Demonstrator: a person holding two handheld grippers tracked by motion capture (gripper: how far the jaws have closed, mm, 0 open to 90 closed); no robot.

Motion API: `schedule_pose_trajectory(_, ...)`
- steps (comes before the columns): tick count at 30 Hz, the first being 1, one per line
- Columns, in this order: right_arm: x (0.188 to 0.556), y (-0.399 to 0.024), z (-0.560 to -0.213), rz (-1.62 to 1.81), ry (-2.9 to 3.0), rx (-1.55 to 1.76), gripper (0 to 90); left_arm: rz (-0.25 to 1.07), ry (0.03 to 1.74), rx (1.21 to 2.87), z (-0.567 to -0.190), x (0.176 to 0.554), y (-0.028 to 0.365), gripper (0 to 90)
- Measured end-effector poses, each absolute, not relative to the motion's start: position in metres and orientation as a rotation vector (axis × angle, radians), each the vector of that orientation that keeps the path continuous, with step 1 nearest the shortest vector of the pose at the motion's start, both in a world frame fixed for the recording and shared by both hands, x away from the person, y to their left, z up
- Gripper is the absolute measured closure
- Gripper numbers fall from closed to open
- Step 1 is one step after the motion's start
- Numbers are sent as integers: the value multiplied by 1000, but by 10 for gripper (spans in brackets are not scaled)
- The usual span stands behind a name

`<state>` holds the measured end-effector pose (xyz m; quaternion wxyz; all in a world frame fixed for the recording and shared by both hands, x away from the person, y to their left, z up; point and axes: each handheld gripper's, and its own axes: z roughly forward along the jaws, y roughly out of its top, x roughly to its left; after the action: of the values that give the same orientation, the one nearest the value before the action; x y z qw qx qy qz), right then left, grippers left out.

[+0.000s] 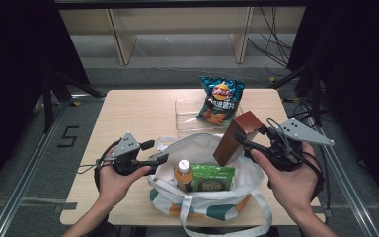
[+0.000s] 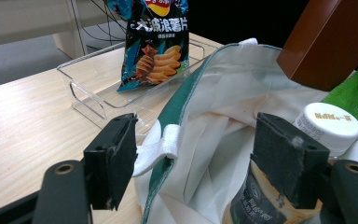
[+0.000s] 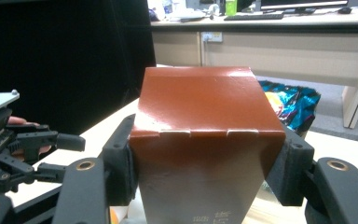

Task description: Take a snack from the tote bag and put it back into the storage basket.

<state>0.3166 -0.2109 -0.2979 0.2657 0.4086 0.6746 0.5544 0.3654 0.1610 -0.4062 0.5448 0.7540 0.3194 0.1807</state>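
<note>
- Right gripper [image 1: 246,143] has the brown carton [image 1: 237,137] pinched between its two black pads, one pad pressed on each side wall.
- The carton hangs tilted in the air over the right side of the tote bag [image 1: 212,205], clear of everything inside.
- In the right gripper view the carton [image 3: 205,154] sits square between the pads, its folded top flap facing the camera.
- Left gripper [image 1: 160,159] hovers at the bag's left rim, jaws spread wide, nothing clamped between them.
- In the left gripper view the bag's white strap [image 2: 161,144] and green-edged rim lie between the open pads, untouched.
- Inside the bag: a bottle with a white cap [image 1: 183,165] standing upright, and a green packet [image 1: 212,178] just beside it.
- Beyond the bag, a blue chip bag [image 1: 220,101] leans in a clear plastic tray [image 1: 185,118] on the wooden table [image 1: 128,113].
</note>
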Motion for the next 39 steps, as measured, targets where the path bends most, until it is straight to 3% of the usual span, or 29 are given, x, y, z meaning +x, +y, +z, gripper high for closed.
schedule_pose_trajectory(24, 319, -223, -267, 1531, 1721, 1088, 393, 428, 758, 1787, -406, 366, 161, 297)
schedule_pose_trajectory(39, 334, -229, -267, 1487, 1687, 1120, 393, 439, 760, 1790, -405, 366, 163, 297)
